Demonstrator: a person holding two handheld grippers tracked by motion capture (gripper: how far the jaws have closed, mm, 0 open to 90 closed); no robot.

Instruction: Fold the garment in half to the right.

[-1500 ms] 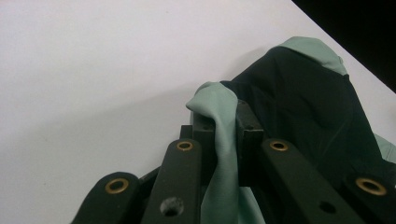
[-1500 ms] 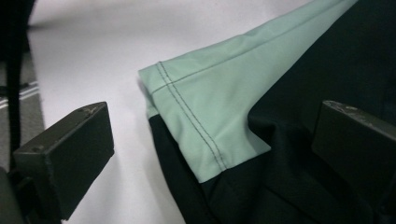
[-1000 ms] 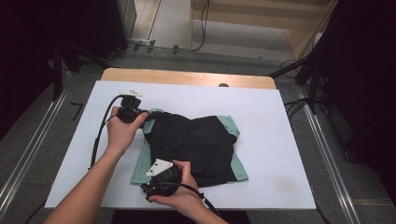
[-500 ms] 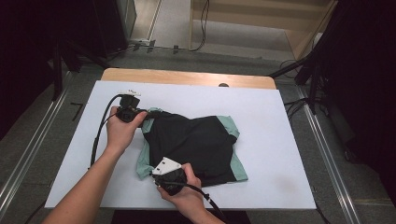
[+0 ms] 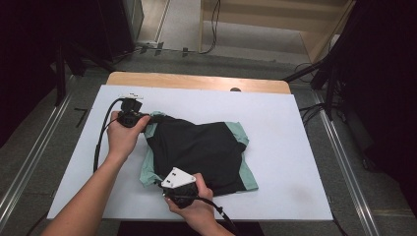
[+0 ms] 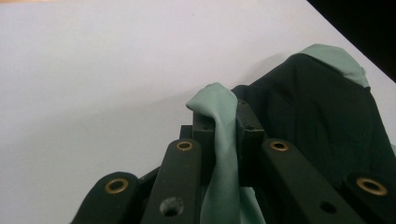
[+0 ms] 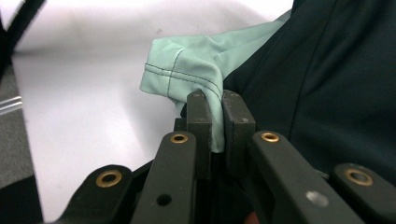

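Note:
A black shirt (image 5: 196, 147) with mint-green trim lies crumpled on the white table (image 5: 295, 147). My left gripper (image 5: 150, 118) is at the shirt's far left corner. It is shut on a fold of green fabric (image 6: 219, 100) that stands up between its jaws (image 6: 226, 128). My right gripper (image 5: 164, 183) is at the near left hem. Its jaws (image 7: 218, 107) have just been closing and now pinch the stitched green hem (image 7: 187, 70), with black cloth (image 7: 336, 84) to the right of them.
The white sheet covers a wooden tabletop whose far edge (image 5: 196, 81) shows. Cables (image 5: 101, 142) trail from both grippers. Metal rails (image 5: 29, 162) run along both sides of the table, and dark stands sit beyond them.
My right gripper has shifted slightly right along the near hem and now sits over the green edge. The left hand and the shirt have stayed put.

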